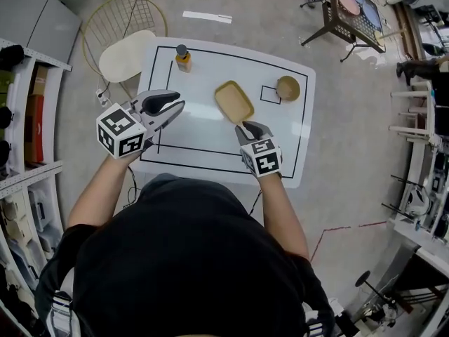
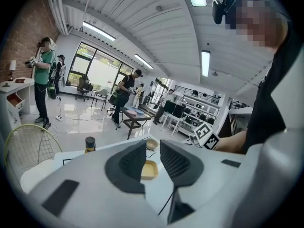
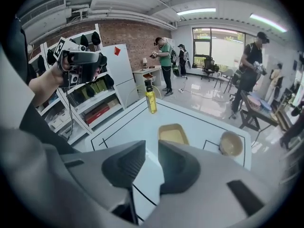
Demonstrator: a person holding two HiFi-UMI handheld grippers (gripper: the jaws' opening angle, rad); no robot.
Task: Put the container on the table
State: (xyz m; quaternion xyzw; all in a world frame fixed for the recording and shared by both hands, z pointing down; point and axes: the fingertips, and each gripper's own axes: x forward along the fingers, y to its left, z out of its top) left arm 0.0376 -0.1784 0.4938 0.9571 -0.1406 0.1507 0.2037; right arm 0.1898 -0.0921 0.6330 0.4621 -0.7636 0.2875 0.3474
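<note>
Head view, read left to right. The left gripper (image 1: 177, 108) is held over the left border of the counter (image 1: 210, 146). Its own view shows the jaws standing a little apart with nothing between them, and the counter visible through the gap. Beyond it, near the far left corner, stands a small bottle (image 1: 183, 58) with a dark cap.

The container (image 1: 233, 101), a shallow yellow tray with rounded corners, lies flat on the white surface near the middle, touching neither gripper. Its long axis runs diagonally, from far-left to near-right.

The right gripper (image 1: 249, 128) sits just beside the tray's near end, pointing steeply down. Its jaws are likewise parted and empty. A round bowl (image 1: 287, 88) rests further right, at the edge of a small marked square.

The relation that matters: the tray lies directly ahead of the right gripper and well apart from the left, so the right hand is the nearer. With the tray already resting on the counter and both grippers free, the placing appears complete.
</note>
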